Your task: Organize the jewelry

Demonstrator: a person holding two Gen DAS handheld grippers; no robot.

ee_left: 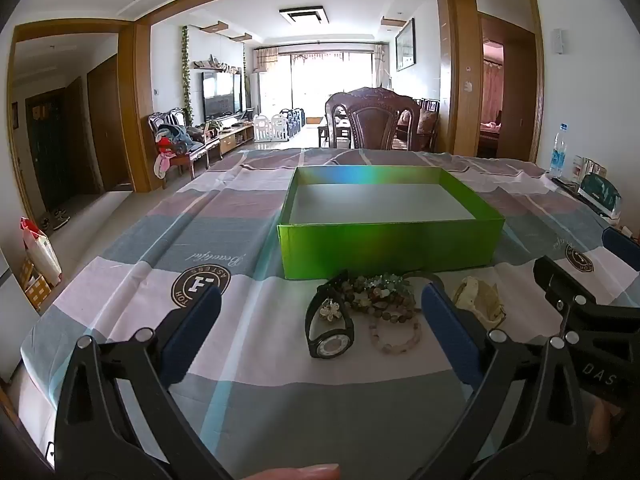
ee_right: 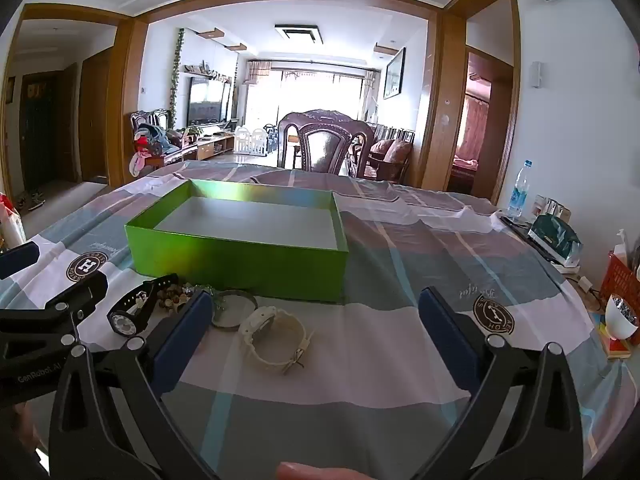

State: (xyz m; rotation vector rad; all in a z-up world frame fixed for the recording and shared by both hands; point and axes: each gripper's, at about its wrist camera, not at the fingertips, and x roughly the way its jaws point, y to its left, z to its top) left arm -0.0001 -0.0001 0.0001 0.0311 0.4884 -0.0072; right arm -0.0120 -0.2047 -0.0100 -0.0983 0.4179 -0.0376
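An open green box (ee_left: 390,248) stands on the checked tablecloth, with nothing inside. Just in front of it lies a heap of jewelry: a black watch (ee_left: 330,328), several beaded bracelets (ee_left: 380,292), a pale pink bead bracelet (ee_left: 396,336) and a cream watch (ee_left: 478,300). My left gripper (ee_left: 320,292) hovers open over the black watch and beads, touching none. My right gripper (ee_right: 316,296) is open beside it, with the cream watch (ee_right: 276,336) lying low between its fingers. A round metal bangle (ee_right: 234,312) rests next to that watch.
A carved wooden chair (ee_left: 376,124) stands behind the far table edge. At the right side are a water bottle (ee_right: 520,192), a dark green pouch (ee_right: 554,240), a red basket (ee_right: 622,280) and a white bowl (ee_right: 620,316). The table's left edge drops to the floor.
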